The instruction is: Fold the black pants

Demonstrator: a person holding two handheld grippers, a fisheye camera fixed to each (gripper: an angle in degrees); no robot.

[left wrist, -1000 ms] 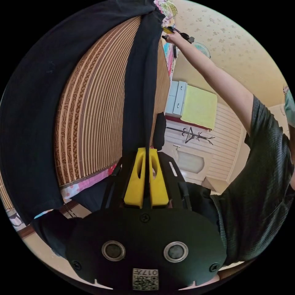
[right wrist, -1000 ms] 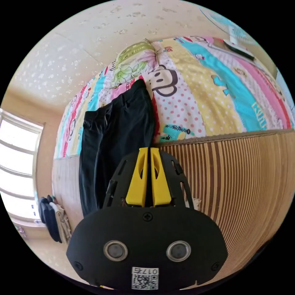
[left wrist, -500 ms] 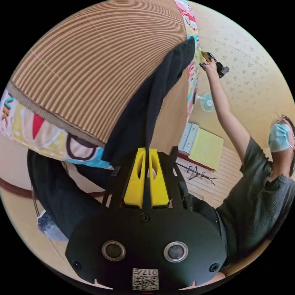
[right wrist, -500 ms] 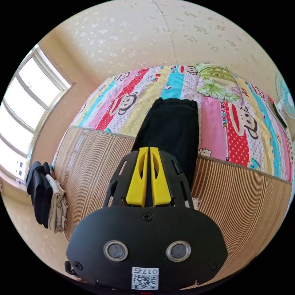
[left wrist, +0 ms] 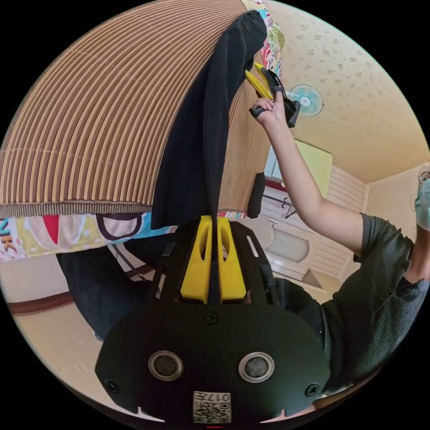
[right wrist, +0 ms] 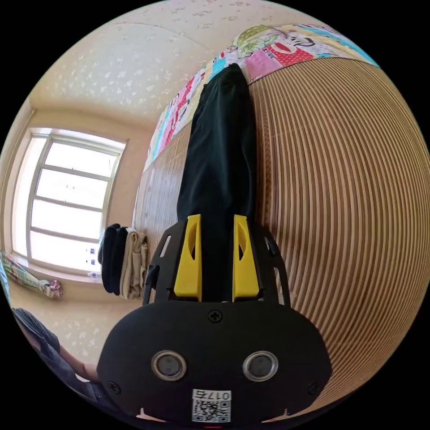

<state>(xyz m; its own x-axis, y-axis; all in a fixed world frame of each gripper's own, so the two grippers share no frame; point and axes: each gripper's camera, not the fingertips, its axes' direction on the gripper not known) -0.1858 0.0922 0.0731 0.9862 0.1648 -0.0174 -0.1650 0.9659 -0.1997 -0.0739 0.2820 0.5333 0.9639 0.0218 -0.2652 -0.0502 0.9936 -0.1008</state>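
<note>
The black pants (left wrist: 201,134) lie as a long narrow strip across the ribbed bamboo mat (left wrist: 98,116) on the bed. My left gripper (left wrist: 213,218) is shut on the near end of the pants, with dark cloth pinched between its yellow jaws. At the far end a hand holds my right gripper (left wrist: 251,69) beside the pants' edge. In the right gripper view the black pants (right wrist: 219,134) run away over the mat (right wrist: 349,179). There my right gripper (right wrist: 217,217) stands open, its jaws apart on either side of the cloth.
A colourful cartoon bedsheet (left wrist: 67,228) shows beyond the mat's edges. Folded clothes (right wrist: 121,262) are stacked on the mat near the window (right wrist: 67,201). Dark cloth (left wrist: 94,286) hangs below the bed's edge. The person's arm (left wrist: 304,179) reaches over the bed; a fan (left wrist: 304,96) stands behind.
My right gripper has opened and let go of the pants. The left gripper stays shut on its end. Both cameras have swung.
</note>
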